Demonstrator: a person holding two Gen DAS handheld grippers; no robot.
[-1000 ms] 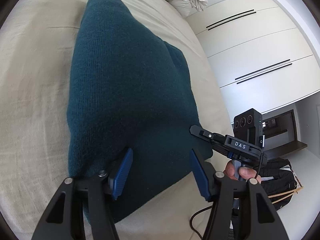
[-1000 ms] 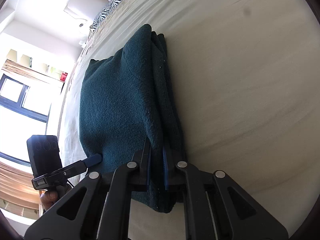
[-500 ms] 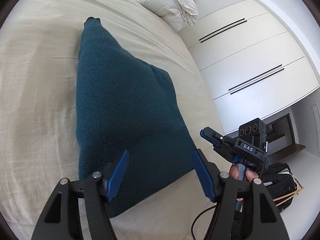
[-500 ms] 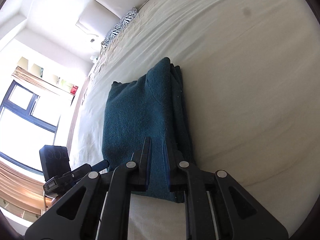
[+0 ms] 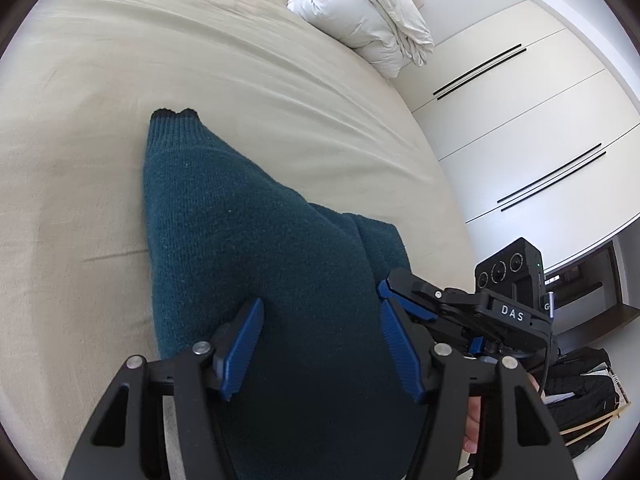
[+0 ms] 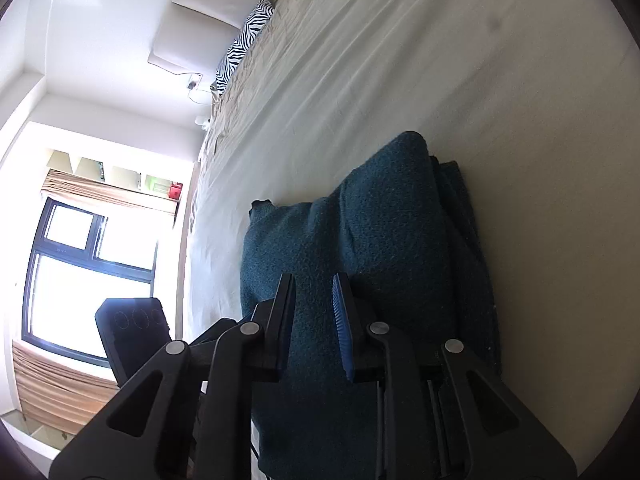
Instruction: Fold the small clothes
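Note:
A folded dark teal knit sweater lies on the beige bed sheet. Its ribbed cuff points to the far end. My left gripper is open above the sweater's near edge, holding nothing. My right gripper has its jaws a little apart, straddling a raised fold of the sweater at its near end. The right gripper also shows in the left wrist view, just beside the left one. The sweater's near edge is hidden under both grippers.
A white duvet is bundled at the bed's far corner. White wardrobe doors stand beyond the bed. A black bag lies on the floor. A zebra-print pillow and a window show in the right wrist view.
Both grippers have pulled back toward the near end of the sweater and tilted up. The right gripper's jaws, shut on the fold a second ago, have opened a little.

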